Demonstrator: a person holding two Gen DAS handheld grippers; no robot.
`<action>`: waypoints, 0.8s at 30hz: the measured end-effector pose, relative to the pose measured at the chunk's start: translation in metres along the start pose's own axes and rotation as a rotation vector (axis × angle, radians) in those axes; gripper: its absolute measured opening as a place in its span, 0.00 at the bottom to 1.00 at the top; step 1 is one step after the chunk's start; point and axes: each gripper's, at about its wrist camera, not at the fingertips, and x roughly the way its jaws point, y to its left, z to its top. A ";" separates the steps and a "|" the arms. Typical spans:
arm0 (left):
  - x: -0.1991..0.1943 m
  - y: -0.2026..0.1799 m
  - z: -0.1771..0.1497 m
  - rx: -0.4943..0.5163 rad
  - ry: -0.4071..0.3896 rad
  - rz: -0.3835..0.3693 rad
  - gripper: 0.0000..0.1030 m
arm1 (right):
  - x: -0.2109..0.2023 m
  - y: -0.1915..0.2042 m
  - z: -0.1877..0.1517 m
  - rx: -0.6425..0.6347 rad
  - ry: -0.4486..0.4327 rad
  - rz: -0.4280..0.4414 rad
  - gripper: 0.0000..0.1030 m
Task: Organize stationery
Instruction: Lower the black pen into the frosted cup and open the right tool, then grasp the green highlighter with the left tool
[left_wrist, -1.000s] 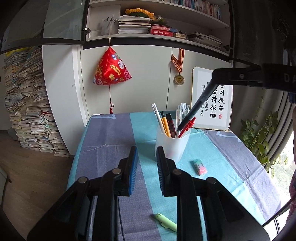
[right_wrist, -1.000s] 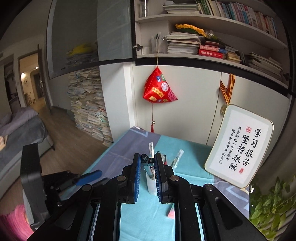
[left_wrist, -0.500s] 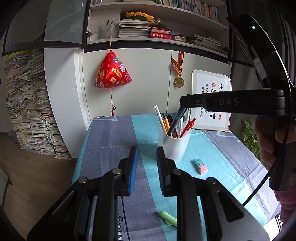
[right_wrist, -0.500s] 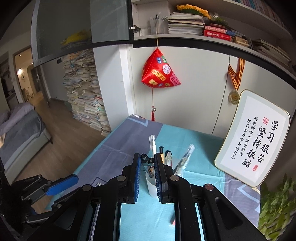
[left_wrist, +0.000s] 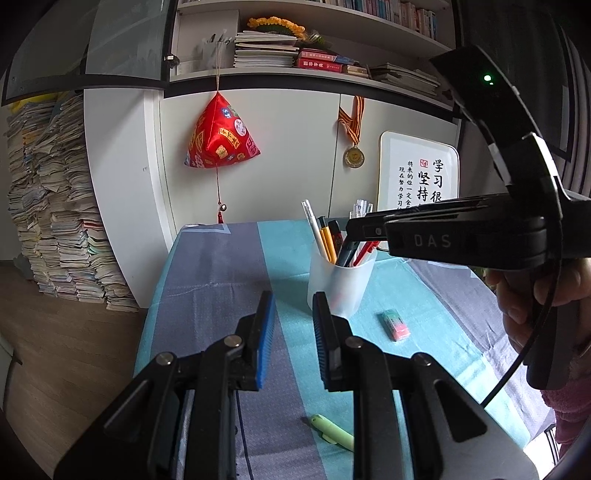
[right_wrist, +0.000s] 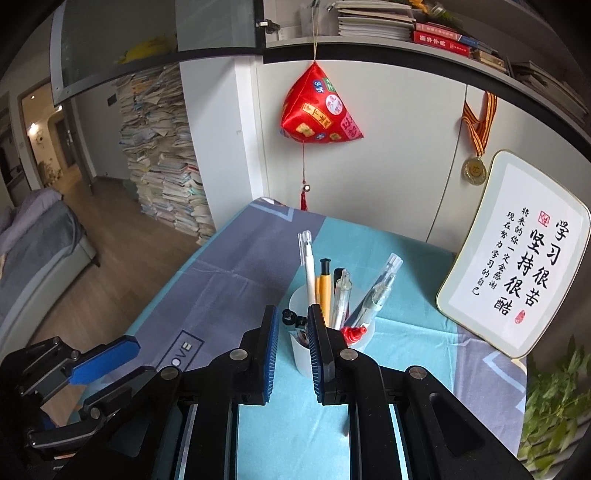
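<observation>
A white pen cup (left_wrist: 341, 286) holding several pens stands mid-table; it also shows in the right wrist view (right_wrist: 301, 352). My right gripper (right_wrist: 291, 321) hovers just above the cup, jaws open, with a black pen (right_wrist: 293, 319) standing loose in the cup between them. In the left wrist view the right gripper (left_wrist: 360, 230) reaches in from the right over the cup. My left gripper (left_wrist: 293, 314) is open and empty, near the cup's left. A green highlighter (left_wrist: 332, 432) and a pink-green eraser (left_wrist: 395, 325) lie on the cloth.
A framed calligraphy sign (right_wrist: 513, 266) leans at the back right. A red pyramid charm (left_wrist: 219, 138) and a medal (left_wrist: 354, 155) hang on the cabinet. A plant (right_wrist: 554, 406) is at the right edge. Paper stacks stand left on the floor.
My right gripper lowered the black pen into the cup and its jaws opened, letting the pen go. The left gripper stayed open and nearly still.
</observation>
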 end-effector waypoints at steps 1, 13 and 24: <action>0.000 -0.001 0.000 0.000 0.001 0.001 0.18 | -0.004 0.000 -0.001 0.001 -0.009 0.003 0.15; -0.009 -0.006 -0.006 -0.007 0.012 -0.002 0.22 | -0.050 -0.020 -0.037 0.035 -0.040 -0.045 0.15; -0.010 -0.016 -0.040 -0.019 0.120 0.008 0.22 | -0.044 -0.056 -0.085 0.165 0.053 -0.074 0.15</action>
